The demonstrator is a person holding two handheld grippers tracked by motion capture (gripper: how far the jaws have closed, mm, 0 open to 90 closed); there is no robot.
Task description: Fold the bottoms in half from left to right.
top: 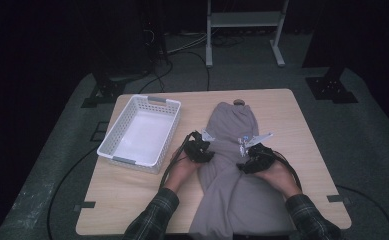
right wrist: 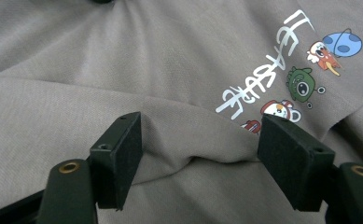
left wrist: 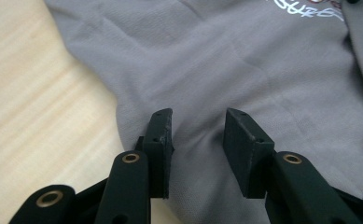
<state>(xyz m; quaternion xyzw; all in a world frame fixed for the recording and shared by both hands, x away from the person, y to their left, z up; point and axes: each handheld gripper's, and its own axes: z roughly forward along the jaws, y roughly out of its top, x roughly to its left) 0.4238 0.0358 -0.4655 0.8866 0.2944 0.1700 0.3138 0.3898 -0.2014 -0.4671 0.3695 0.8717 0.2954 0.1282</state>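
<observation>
Grey garment (top: 232,150) (table's middle) lies under left gripper (top: 200,148) and right gripper (top: 253,156), both agape.

The right gripper (right wrist: 199,154) looks down on a grey garment (right wrist: 123,60) that lies in soft folds. Its two black jaws stand apart, one at the near left and one at the near right, with a raised fold of the cloth (right wrist: 193,140) running between them; the pads do not press on it. Farther off to the right the fabric carries white lettering (right wrist: 268,70), and just beside that a column of small cartoon figures (right wrist: 310,79) in blue, orange, green and red
</observation>
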